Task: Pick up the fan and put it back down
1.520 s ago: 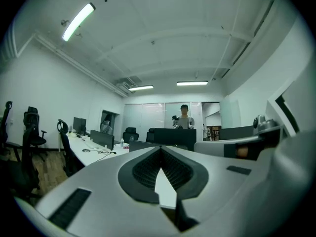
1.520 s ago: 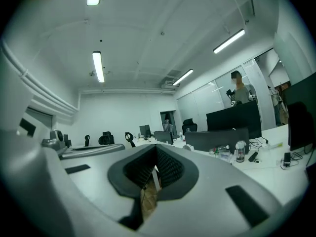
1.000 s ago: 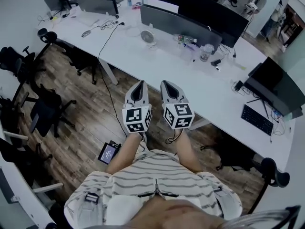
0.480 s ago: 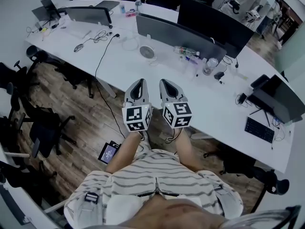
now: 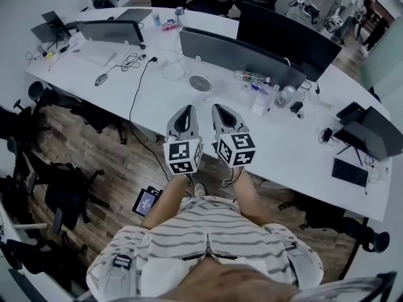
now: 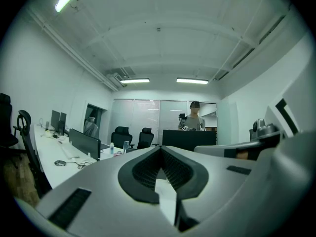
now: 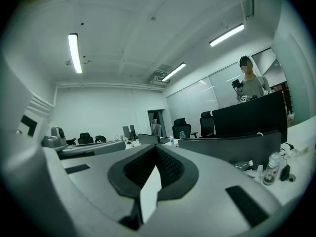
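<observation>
The fan [image 5: 200,82], small, round and white, stands on the long white desk [image 5: 157,99] in front of a grey monitor back [image 5: 230,50]. My left gripper [image 5: 184,111] and right gripper [image 5: 220,109] are held side by side over the desk's near edge and point level toward the fan, short of it. Both are shut with nothing between their fingers. In the left gripper view the left gripper [image 6: 161,148] has its jaws meeting at the tip. The right gripper [image 7: 156,147] looks the same in its own view. Neither gripper view shows the fan.
Bottles and a cup [image 5: 284,95] stand right of the fan, with a cable [image 5: 140,80] and a mouse [image 5: 101,79] to its left. A keyboard [image 5: 349,172] lies far right. Office chairs [image 5: 60,190] stand on the wooden floor, where a tablet [image 5: 146,201] lies. A person [image 6: 192,118] stands behind the monitors.
Both grippers and the person holding them have come forward toward the desk, so the fan now lies closer ahead of the fingertips. Both grippers stayed shut.
</observation>
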### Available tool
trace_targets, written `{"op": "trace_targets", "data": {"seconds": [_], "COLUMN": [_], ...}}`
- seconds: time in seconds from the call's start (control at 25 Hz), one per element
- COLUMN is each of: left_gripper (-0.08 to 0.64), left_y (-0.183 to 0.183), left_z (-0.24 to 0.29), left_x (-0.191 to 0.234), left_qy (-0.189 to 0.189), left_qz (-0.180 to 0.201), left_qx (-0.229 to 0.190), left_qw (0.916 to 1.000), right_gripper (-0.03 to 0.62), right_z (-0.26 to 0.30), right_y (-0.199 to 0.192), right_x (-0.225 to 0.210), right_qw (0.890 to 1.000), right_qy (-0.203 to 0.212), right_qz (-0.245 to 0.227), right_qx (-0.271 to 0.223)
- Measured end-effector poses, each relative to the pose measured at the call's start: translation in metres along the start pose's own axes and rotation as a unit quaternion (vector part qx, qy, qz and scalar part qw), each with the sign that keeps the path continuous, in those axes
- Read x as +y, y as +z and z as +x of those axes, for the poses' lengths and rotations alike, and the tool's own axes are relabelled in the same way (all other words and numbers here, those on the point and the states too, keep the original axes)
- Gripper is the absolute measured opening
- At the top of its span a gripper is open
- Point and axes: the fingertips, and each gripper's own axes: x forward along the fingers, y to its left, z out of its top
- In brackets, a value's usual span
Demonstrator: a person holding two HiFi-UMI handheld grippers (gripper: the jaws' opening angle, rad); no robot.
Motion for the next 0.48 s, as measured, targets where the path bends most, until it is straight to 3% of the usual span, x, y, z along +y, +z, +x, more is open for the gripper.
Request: {"op": "trace_targets", "data": {"seconds": [0.48], "left_gripper": [0.008], "left_y": [-0.006], "left_z": [0.042], "left_x": [0.031], "left_qy": [-0.028], "left_qz": [-0.016], "left_qx": [0.009], "left_qw": [0.9994], "right_gripper": [0.011], "right_z": [0.047], "right_y": [0.003], "right_x": [-0.012], "right_qw": [1.000], "right_qy": [-0.011], "right_qz": [0.012], "right_qx": [0.005]}}
